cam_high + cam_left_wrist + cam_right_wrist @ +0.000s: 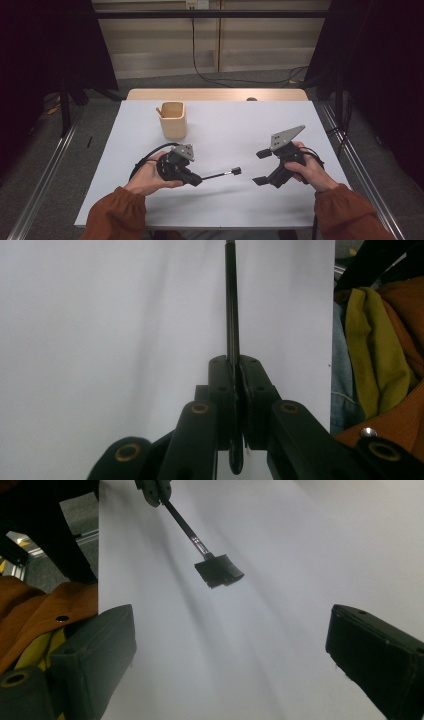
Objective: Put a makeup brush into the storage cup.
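Observation:
My left gripper [195, 179] is shut on the handle of a thin black tool [217, 175], whose small square black head [236, 171] points right, just above the white table [220, 205]. In the left gripper view the jaws [235, 375] are pressed together on the tool's shaft [231, 300], which runs straight ahead. My right gripper [261, 167] is open, a short way right of the head, with nothing between its jaws. In the right gripper view [230, 650] the tool's head [219, 570] hangs ahead of the wide-apart jaws, with the left gripper [152, 490] holding it at the top.
A light wooden cup [173, 120] stands at the table's back left with a wooden stick [159, 112] leaning in it. The person's orange sleeves [117, 215] come in at the front edge. Dark frames and cables surround the table.

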Demonstrator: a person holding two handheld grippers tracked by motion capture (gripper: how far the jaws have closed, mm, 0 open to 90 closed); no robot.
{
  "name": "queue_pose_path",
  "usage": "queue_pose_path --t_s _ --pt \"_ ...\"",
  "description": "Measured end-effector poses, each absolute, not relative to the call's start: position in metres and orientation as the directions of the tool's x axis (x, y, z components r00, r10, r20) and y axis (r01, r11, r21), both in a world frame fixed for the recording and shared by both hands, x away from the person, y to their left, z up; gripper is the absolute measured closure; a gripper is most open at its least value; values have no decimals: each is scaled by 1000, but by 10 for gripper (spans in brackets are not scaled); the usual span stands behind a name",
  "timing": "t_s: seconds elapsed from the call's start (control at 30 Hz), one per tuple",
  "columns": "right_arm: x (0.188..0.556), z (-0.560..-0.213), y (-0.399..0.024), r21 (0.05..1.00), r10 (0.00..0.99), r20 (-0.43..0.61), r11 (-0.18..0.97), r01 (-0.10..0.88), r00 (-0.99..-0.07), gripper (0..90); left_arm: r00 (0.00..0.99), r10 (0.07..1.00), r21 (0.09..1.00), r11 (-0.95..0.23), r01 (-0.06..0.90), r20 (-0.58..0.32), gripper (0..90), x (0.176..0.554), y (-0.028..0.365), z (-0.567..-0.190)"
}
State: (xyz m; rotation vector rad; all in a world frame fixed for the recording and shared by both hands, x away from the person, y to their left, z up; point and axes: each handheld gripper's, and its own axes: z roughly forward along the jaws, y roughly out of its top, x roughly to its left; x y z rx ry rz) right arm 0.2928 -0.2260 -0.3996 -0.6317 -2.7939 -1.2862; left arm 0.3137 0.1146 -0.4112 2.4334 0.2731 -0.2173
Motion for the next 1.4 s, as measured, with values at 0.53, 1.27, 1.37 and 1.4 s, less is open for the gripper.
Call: queue_pose_path --t_s 0.53,1.27,1.37,1.4 --pt "273 -408 -243 819 416 157 452 354 -896 59 957 172 643 -711 285 -234 854 308 130 -419" --pt "260 -423 -241 869 449 163 357 344 -878 58 946 205 751 -574 325 -253 854 294 147 -424" --pt "260 -425 -241 869 453 170 349 350 -875 58 947 204 766 -558 320 -247 854 292 150 -424" --pt "260 -426 -241 869 453 168 351 348 -875 58 946 214 772 -548 322 -243 854 292 151 -424"
